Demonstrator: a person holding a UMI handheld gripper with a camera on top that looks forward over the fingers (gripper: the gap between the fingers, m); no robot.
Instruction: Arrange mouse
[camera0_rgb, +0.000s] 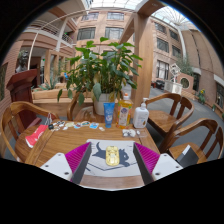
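Hovering: gripper sits above a wooden table, fingers spread apart, gripping nothing.
Pads: magenta, flat, wedge-shaped, one on each finger.
Between fingers: small yellow object on a grey mat, gaps at both sides; too small to say whether it's the mouse.
Mouse: can't pick one out for certain anywhere on the table.
Progress: judged at the start, nothing grasped, whole arranging step left.
12 o'clock: leafy potted plant, matte green leaves.
1 o'clock: white plastic pump bottle, rounded; yellow bottle beside it.
10 o'clock: red flat item near table edge.
Table: round, warm wood grain, smooth top.
Chairs: curved wooden chair at 3 o'clock.
Background: glazed atrium building, brick-toned walls.
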